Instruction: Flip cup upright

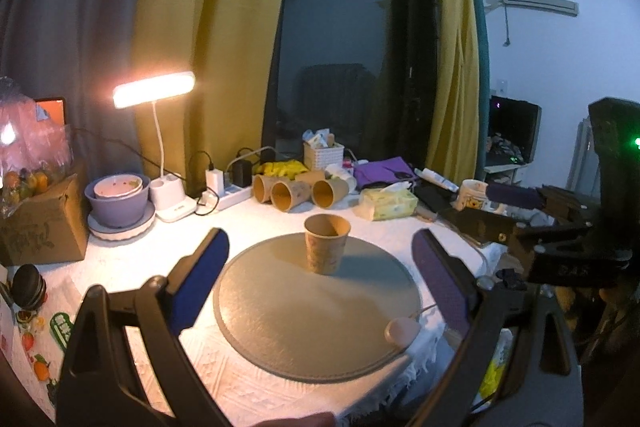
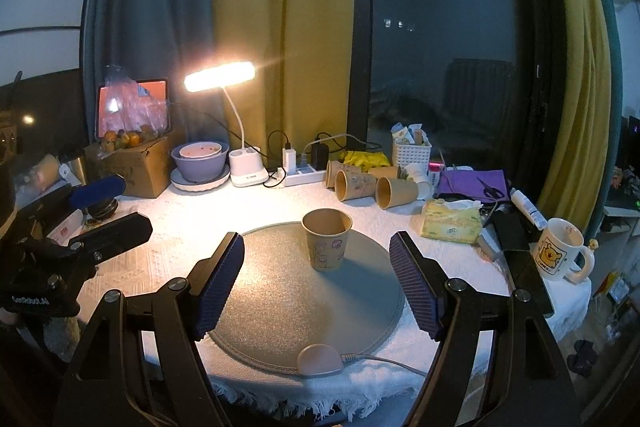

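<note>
Curtains in teal and yellow hang behind our bench (image 2: 168,251), which wears a white textured cloth and carries a round grey mat (image 2: 280,291) at its middle. Going from the left, we see a cardboard box (image 2: 140,163) with bagged fruit on top, a purple bowl (image 2: 200,163) with a smaller bowl nested in it on a plate, and one lit desk lamp (image 2: 219,76).

Our left tongs (image 1: 320,283) are spread wide, the two blue pads standing either side of the mat, gripping nothing and touching nothing. Our right tongs (image 2: 316,281) are likewise wide apart and empty.

One paper cup (image 2: 327,239) stands upright on the far part of the mat, mouth up, brown kraft paper with small printed figures on its wall. It sits between the pads in both views but farther off, clear of them. Its inside looks empty as far as we can see.

Behind it, near the power strip (image 2: 300,177), three paper cups (image 2: 360,185) lie on their sides with their mouths toward us. Farther right we count one white basket (image 2: 412,151), one tissue pack (image 2: 450,223), one purple cloth (image 2: 472,183) and one white cartoon mug (image 2: 560,255) at the edge.
</note>
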The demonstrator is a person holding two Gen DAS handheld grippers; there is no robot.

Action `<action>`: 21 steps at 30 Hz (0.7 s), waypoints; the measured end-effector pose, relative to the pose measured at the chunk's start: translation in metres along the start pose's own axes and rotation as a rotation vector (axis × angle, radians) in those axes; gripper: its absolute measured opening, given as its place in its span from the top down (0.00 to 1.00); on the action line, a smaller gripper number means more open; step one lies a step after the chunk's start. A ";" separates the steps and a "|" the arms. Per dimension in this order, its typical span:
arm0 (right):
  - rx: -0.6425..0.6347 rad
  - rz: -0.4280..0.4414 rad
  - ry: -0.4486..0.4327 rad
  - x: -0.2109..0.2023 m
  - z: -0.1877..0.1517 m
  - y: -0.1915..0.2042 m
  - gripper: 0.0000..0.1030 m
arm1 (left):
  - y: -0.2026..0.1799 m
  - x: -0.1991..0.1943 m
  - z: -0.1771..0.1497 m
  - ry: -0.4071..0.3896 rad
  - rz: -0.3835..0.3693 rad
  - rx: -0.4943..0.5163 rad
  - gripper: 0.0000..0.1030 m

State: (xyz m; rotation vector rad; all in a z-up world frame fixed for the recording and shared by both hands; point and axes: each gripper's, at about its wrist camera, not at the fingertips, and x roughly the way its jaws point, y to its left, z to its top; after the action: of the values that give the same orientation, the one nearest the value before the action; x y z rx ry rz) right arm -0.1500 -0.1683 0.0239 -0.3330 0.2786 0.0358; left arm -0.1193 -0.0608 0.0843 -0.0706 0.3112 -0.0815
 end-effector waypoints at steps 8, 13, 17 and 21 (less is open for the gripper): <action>0.000 0.000 -0.001 0.000 0.000 0.000 0.24 | 0.000 0.000 -0.001 0.004 0.008 -0.003 0.09; 0.000 0.001 -0.001 0.000 0.000 -0.001 0.24 | 0.000 0.000 -0.001 0.003 0.008 -0.003 0.09; -0.001 0.002 0.000 0.000 0.000 -0.001 0.24 | 0.002 0.000 -0.003 0.004 0.010 -0.007 0.09; 0.000 0.002 0.001 0.000 0.000 -0.001 0.24 | 0.002 0.000 -0.004 0.002 0.012 -0.011 0.09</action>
State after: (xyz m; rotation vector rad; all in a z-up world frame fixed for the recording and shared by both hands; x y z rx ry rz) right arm -0.1497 -0.1696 0.0240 -0.3327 0.2798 0.0374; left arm -0.1207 -0.0589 0.0807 -0.0800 0.3141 -0.0682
